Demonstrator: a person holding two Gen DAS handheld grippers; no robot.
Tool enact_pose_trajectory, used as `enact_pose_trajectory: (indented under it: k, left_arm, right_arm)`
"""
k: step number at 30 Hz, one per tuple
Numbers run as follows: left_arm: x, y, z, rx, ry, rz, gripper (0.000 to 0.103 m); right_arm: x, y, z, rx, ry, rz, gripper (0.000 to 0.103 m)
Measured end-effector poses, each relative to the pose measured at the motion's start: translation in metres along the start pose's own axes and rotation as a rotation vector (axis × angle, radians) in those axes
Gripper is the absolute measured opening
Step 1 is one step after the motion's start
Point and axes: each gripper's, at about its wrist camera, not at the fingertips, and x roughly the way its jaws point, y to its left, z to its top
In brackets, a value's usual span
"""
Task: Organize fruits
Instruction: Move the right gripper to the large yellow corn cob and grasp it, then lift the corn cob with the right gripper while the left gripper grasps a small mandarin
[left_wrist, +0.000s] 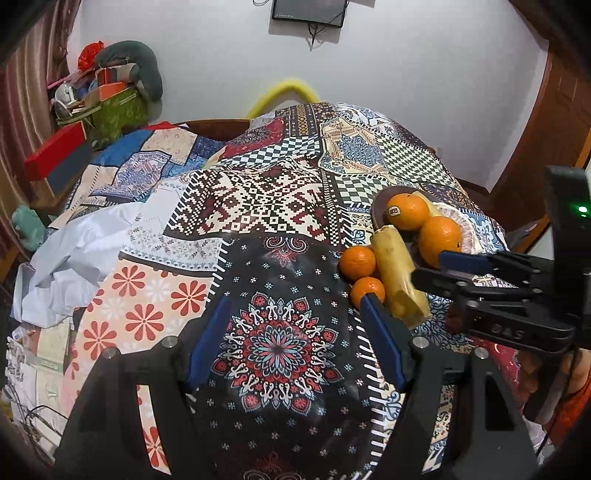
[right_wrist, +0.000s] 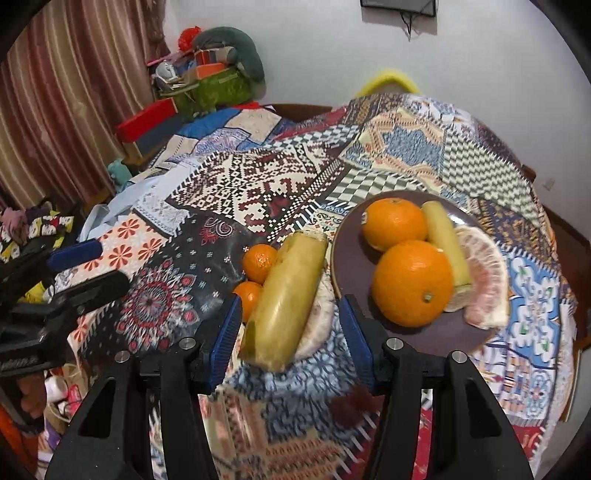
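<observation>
A dark purple plate (right_wrist: 351, 266) holds two large oranges (right_wrist: 412, 282), a thin banana piece (right_wrist: 445, 240) and a pomelo wedge (right_wrist: 484, 273). Left of the plate, on the patterned cloth, lie a thick banana piece (right_wrist: 286, 295), a second pomelo piece under it (right_wrist: 321, 321) and two small mandarins (right_wrist: 258, 262). My right gripper (right_wrist: 288, 339) is open, its blue pads on either side of the banana's near end, not touching. My left gripper (left_wrist: 291, 332) is open and empty over the cloth, left of the mandarins (left_wrist: 356, 262).
The patterned quilt (left_wrist: 258, 206) covers a humped surface that drops away at the edges. Boxes and a green bag (left_wrist: 110, 107) pile up at the far left by the curtain. The right gripper shows in the left wrist view (left_wrist: 436, 264), close to my left gripper.
</observation>
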Motion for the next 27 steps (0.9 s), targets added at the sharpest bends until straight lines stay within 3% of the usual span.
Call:
enact_pose_trajectory:
  k: [5,15,23,27]
  left_arm:
    - [0.011,0.0,0.002,0.009,0.005,-0.009,0.07]
    - [0.021,-0.005,0.0,0.014,0.015,-0.026,0.07]
    - [0.023,-0.005,-0.005,0.006,0.034,-0.009,0.07]
    - [0.024,-0.007,-0.004,0.006,0.041,-0.007,0.07]
  right_arm:
    - [0.027,0.003,0.003,0.03,0.048,0.011,0.036]
    - [0.042,0.001,0.007,0.048,0.066,0.018,0.042]
    - [0.044,-0.003,0.007,0.074,0.06,0.04,0.039]
    - [0.036,0.007,0.001,0.005,0.053,0.017,0.038]
